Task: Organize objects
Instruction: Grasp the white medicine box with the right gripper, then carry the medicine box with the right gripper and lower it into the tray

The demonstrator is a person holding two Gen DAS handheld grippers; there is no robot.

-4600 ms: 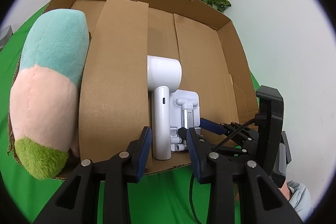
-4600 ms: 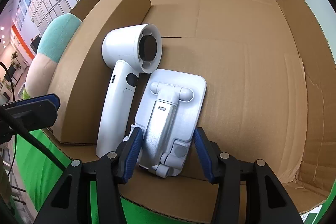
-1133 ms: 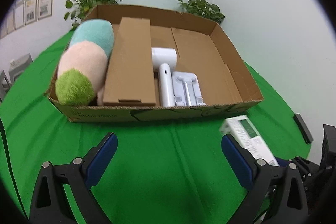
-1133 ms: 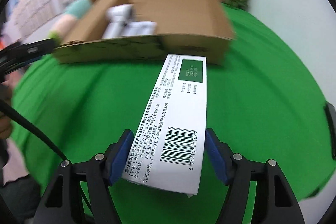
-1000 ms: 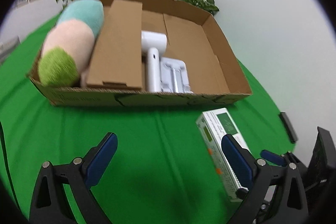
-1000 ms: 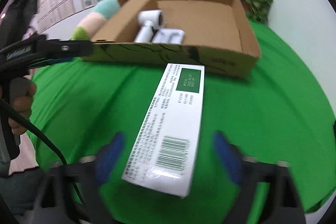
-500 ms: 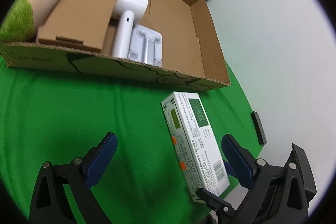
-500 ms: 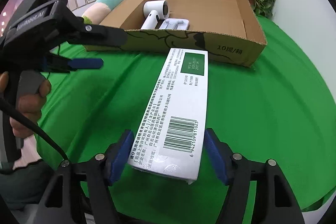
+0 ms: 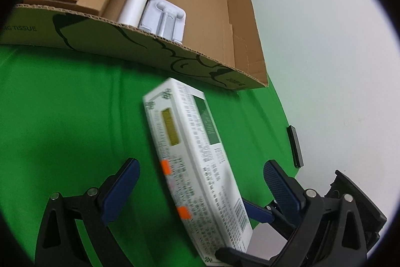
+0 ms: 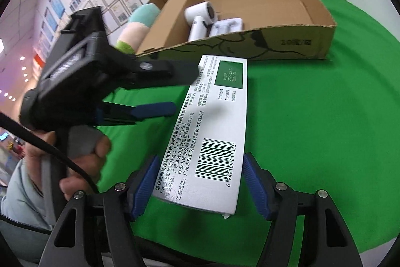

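Both grippers flank the medicine box [image 10: 207, 131] — right gripper [image 10: 200, 182] seemingly clamped since earlier.

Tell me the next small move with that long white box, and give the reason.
Probably lift the white box and carry it toward the cardboard carton. The right gripper has its pads against both long sides near the barcode end, so the box looks held. The left gripper stands wide open around it, not touching. The carton's right half, beside the phone stand, looks free.
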